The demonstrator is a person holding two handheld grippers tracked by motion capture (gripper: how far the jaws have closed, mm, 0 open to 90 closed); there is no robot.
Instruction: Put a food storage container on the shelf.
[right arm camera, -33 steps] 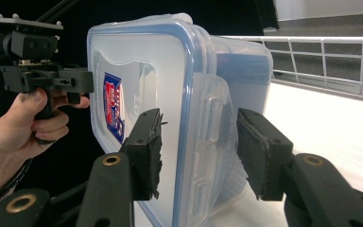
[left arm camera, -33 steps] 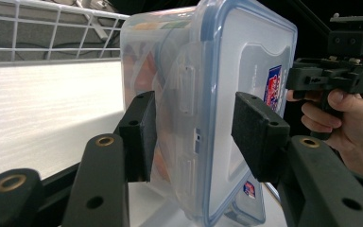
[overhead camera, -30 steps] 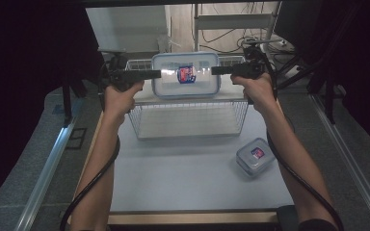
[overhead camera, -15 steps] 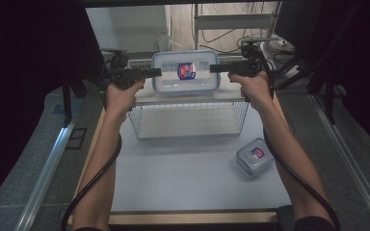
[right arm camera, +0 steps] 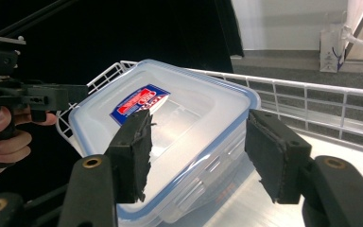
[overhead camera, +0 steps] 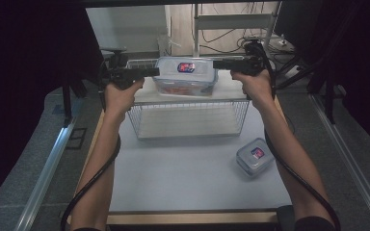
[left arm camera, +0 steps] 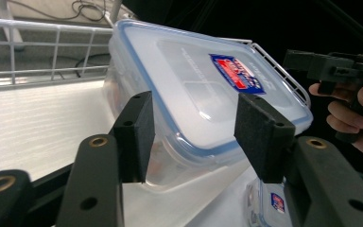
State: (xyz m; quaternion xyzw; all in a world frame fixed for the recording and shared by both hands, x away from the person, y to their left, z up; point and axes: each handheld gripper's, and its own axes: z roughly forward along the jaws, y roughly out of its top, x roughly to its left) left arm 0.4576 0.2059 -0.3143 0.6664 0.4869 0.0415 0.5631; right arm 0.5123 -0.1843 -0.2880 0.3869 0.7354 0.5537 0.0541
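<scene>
Two black grippers face each other across a large clear plastic container with a blue-rimmed lid [overhead camera: 186, 74], which sits on the top shelf of a white wire rack [overhead camera: 188, 118]. Left gripper [left arm camera: 196, 137] and right gripper [right arm camera: 196, 151] both stand wide open, holding nothing, pads just short of the container's ends. Judged step: approach before grasp; next, each should close in squarely and clamp

My left claw's [left arm camera: 194, 137] pads cover the near corner of the big lidded container [left arm camera: 203, 90], and I can't tell whether they touch it. The small container [left arm camera: 269, 203] beneath is cut off by the frame's bottom edge, its label unreadable.
</scene>
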